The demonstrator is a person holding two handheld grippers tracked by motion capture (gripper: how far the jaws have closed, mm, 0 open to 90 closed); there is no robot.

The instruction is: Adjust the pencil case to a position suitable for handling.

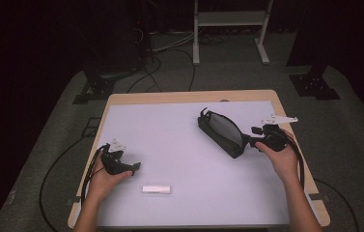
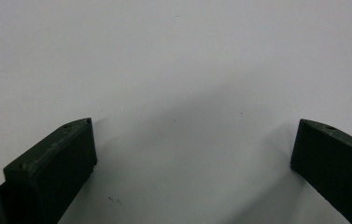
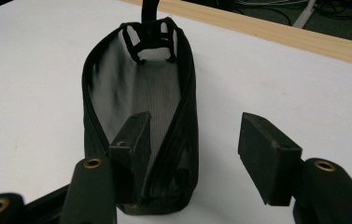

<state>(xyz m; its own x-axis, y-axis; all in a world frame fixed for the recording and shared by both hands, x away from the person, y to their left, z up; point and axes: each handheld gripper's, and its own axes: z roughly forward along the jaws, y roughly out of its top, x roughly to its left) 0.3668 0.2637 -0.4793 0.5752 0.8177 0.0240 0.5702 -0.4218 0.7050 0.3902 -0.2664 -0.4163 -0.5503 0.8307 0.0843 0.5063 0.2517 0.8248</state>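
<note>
Left gripper (image 1: 132, 167) sits on the near-left part of the white table mat (image 1: 170, 140), held in the person's left hand (image 1: 103, 181), jaws pointing right. In the left gripper view its jaws stand wide apart with nothing between them, just bare mat. A small white rectangular block (image 1: 156, 189) lies flat on the mat, near edge, just right of the left gripper and apart from it. Further right and farther back, a black mesh pouch (image 1: 222, 131) lies on the mat, long axis running diagonally from far-left to near-right, mouth open. Right gripper (image 1: 248, 141) is at the pouch's near-right end, held in the right hand (image 1: 282, 157). In the right gripper view its jaws are apart: one jaw is inside the pouch (image 3: 138, 116) mouth, the other outside on the mat, with the pouch's side wall between them; pads not pressing on it. Light wooden table edge (image 1: 189, 96) runs along the far side.
</note>
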